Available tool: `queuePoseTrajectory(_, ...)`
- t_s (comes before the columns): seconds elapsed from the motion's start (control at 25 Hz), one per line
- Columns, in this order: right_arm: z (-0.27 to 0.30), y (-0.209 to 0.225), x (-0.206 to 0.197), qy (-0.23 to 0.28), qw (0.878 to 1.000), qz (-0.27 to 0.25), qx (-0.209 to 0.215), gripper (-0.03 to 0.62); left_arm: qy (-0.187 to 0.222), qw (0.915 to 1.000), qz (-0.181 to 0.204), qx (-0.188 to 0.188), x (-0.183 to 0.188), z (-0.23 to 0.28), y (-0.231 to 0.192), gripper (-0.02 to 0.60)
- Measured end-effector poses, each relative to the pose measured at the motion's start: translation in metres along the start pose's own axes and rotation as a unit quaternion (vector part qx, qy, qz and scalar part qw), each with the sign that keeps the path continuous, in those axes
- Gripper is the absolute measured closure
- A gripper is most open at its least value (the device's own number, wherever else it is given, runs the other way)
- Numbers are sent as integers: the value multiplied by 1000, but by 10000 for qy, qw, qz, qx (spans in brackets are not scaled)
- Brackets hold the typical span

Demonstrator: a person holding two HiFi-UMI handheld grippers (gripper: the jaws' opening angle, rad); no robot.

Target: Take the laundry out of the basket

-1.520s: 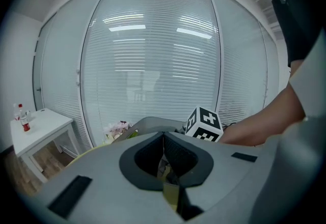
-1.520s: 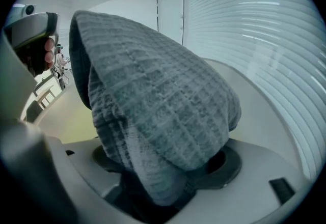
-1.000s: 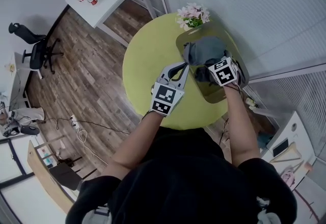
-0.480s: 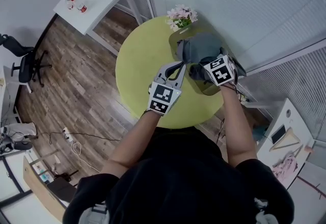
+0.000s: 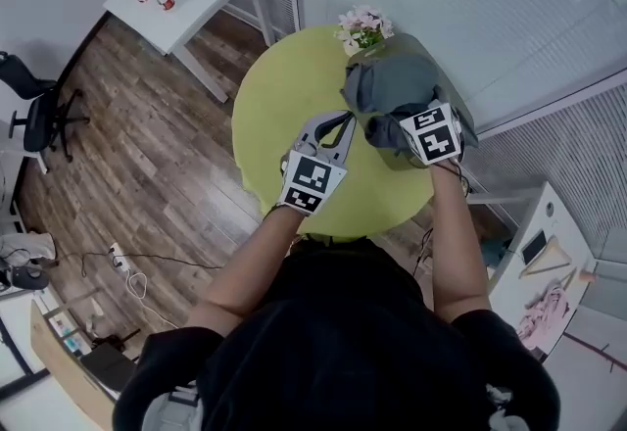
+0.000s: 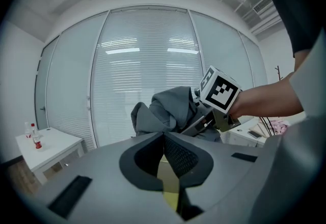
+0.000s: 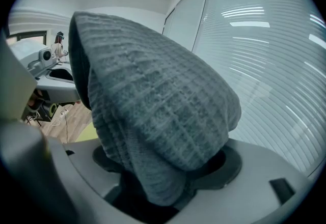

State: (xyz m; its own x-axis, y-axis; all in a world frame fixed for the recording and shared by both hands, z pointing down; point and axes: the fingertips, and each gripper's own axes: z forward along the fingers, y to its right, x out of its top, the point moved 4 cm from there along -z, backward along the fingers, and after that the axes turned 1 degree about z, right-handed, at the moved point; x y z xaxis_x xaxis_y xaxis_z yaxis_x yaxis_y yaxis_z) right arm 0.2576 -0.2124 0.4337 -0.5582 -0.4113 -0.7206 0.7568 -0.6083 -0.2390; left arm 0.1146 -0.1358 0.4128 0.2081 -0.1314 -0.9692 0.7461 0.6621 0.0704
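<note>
Since the earlier frames, the right gripper has risen, bringing the grey laundry up with it, so the bundle now stands higher over the basket; the left gripper has shifted slightly nearer the basket. The right jaws are clamped on a thick fold of ribbed grey knit, which fills the right gripper view. The left jaws are closed on nothing and hover above the yellow-green surface, just beside the basket. The laundry is partly raised, and its lower folds appear to hang inside the basket, next to the flowers. To complete the step well, the lift should probably continue straight up until the trailing folds clear the rim, then travel sideways to the bare surface; a sideways pull too early could drag or tip the basket. The left gripper could steady the rim. No brand or writing is legible; only black-and-white square markers show on the gripper cubes.
</note>
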Motion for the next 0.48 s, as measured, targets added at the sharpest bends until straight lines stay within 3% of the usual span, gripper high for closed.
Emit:
queuePoseTrajectory(0.24, -10, -47, 47, 170, 9994, -317, -19, 206, 101, 9997, -142, 162, -7, -44, -29, 571)
queuePoseTrajectory(0.48, 2, -103, 79, 357, 9984, -287, 332, 206, 139, 9990, -184, 375, -17, -82, -55, 571)
